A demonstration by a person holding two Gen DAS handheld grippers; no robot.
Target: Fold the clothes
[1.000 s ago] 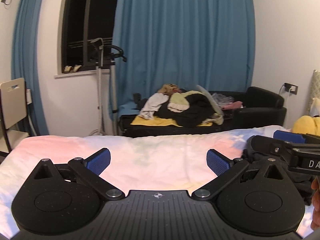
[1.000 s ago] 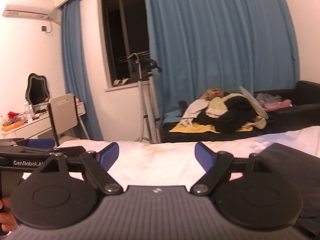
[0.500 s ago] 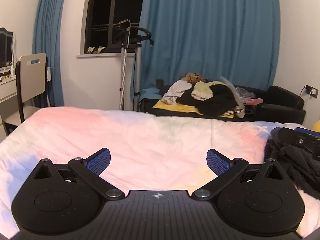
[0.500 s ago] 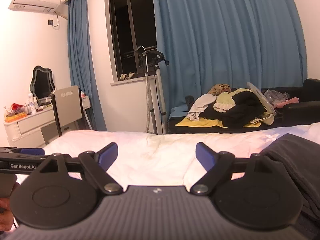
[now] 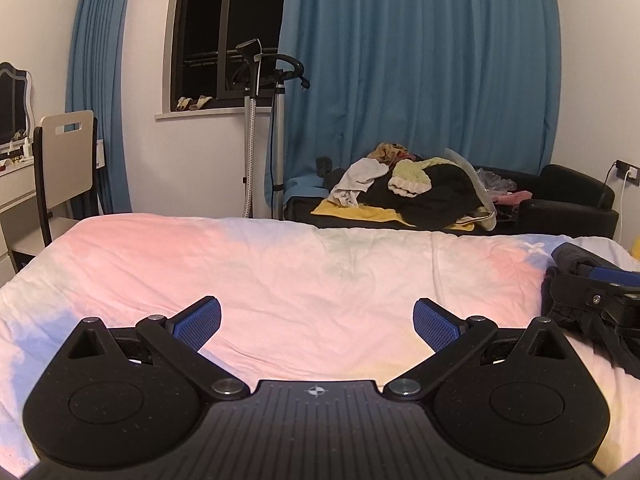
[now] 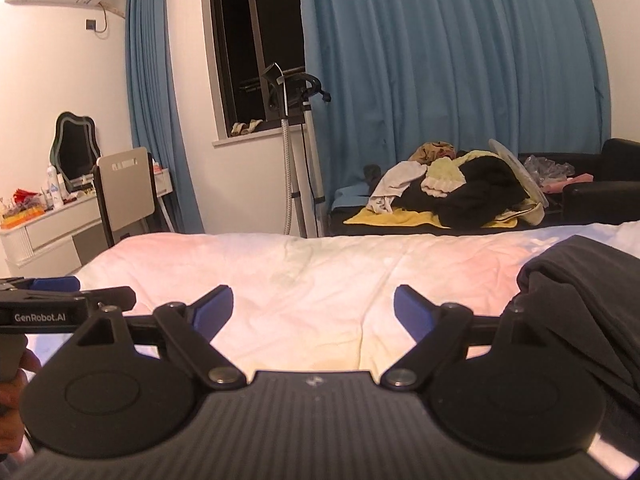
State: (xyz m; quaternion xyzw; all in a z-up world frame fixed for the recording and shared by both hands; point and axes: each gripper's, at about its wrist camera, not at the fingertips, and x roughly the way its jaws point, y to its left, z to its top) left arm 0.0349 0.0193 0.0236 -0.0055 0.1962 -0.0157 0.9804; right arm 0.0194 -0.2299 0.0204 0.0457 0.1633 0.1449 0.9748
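A dark grey garment (image 6: 576, 292) lies crumpled on the right side of the bed, and it also shows at the right edge of the left wrist view as the garment (image 5: 568, 260). My left gripper (image 5: 317, 322) hovers open above the pastel bedspread (image 5: 280, 264), with nothing between its blue pads. My right gripper (image 6: 314, 310) is open too, just left of the garment and not touching it. In the left wrist view the right gripper (image 5: 600, 288) sits against the garment. The left gripper (image 6: 60, 296) shows at the left of the right wrist view, held by a hand (image 6: 16, 396).
Beyond the bed's far edge a black sofa (image 5: 568, 200) carries a pile of clothes (image 5: 420, 188). A garment steamer stand (image 5: 264, 120) is by the window. A chair (image 5: 66, 160) and a dressing table (image 6: 44, 224) stand at the left. Blue curtains (image 5: 420, 60) hang behind.
Both grippers have risen and tilted, so more of the bedspread shows. In the left wrist view the right gripper and garment have slid toward the right edge. Both stay open.
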